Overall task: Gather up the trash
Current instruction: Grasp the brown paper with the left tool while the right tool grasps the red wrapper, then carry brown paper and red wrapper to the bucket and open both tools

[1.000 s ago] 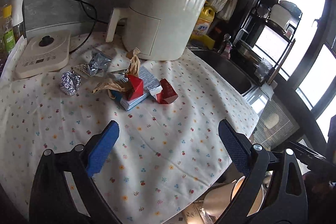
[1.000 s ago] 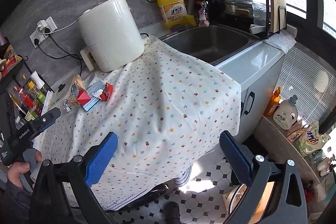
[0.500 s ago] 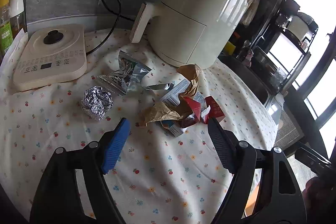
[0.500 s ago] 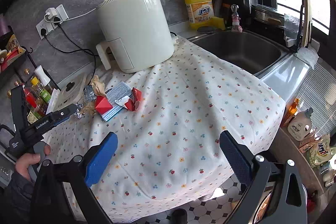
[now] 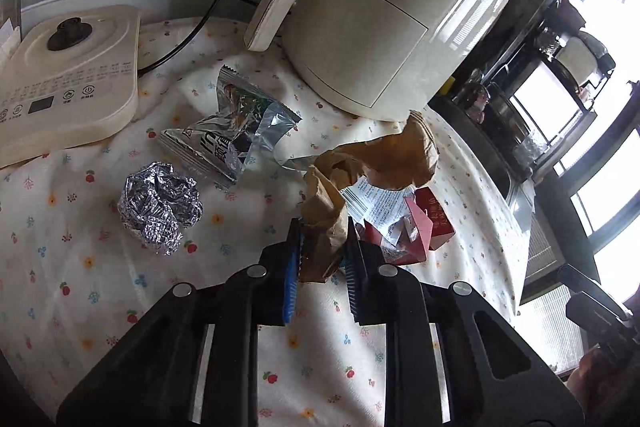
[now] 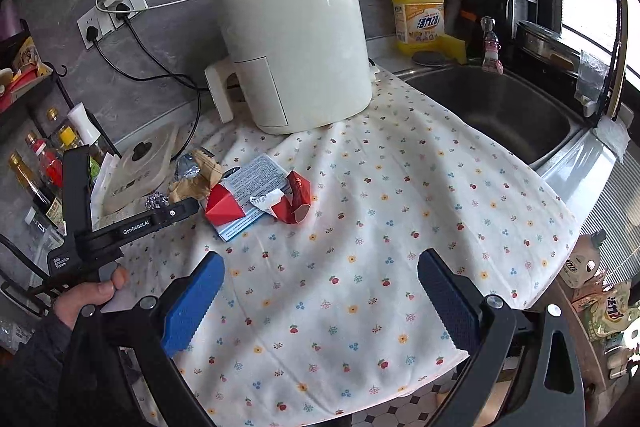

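1. So, the step in hand looks like the first pickup: the left tongs are clenched on the near end of the crumpled brown paper bag, which sits in the trash pile on the bench's floral cloth, toward the back-left part, in front of the air fryer.

2. Other trash in the pile: a foil ball to the left, a silver snack wrapper behind it, and a torn red carton with a printed blue-and-white pack, just right of the bag. The bag touches or overlaps the carton stuff, can't tell which exactly.

3. The right tongs are released, jaws wide apart, hovering over the front part of the cloth, well apart from the pile.

4. Next move, my guess: lift the bag clear without dragging the carton pieces along, then take it to a bin. No bin is visible in either view, so where it goes I can't say.

5. The right tongs could go for the red carton meanwhile.
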Demonstrator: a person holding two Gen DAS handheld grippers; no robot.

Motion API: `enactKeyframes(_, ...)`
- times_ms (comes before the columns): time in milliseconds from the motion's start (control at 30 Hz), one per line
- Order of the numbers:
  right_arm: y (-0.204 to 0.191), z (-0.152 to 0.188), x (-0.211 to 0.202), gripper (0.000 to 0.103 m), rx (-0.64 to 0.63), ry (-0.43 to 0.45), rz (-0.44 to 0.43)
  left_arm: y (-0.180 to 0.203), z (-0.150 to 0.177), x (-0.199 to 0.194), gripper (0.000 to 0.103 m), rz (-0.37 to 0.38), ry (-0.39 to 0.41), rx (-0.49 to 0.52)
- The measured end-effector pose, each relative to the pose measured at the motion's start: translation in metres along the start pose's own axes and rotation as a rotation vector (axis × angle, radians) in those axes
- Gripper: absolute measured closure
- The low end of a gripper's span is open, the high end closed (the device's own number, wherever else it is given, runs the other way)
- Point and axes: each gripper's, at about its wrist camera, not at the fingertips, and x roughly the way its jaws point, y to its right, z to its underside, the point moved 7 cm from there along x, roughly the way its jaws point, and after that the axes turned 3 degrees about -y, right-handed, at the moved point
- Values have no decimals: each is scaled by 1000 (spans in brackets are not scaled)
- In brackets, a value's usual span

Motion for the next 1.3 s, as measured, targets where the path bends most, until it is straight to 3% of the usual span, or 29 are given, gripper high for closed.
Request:
enactKeyframes(300, -43, -14, 44, 9, -51, -62, -65, -20, -13, -31, 88, -24, 71, -31)
enactKeyframes(567, -65, 11, 93, 18, -106, -208, -81, -45, -4, -49, 88, -58, 84, -74)
enactKeyframes(667, -69, 22, 108, 26, -139, -259, -74, -53, 3, -51, 88, -58, 76, -94)
enactKeyframes(733, -70, 29, 117, 54, -152, -299, -64, -55, 6, -51, 88, -55, 72, -102)
enactKeyframes(767, -70, 28, 116, 59, -164, -283, -53, -55, 8, -51, 88, -52, 72, -105)
enactKeyframes(800, -72, 29, 119, 80, -167, -308, -61, -55, 9, -50, 88, -51, 72, -106)
enactKeyframes(933, -69, 26, 112, 85, -163, -303, -73, -49, 11, -50, 88, -44, 83, -95)
enactKeyframes(1300, -43, 35, 72, 86, -138, -277, -113, -14, 35, -55, 88, -49, 96, -93)
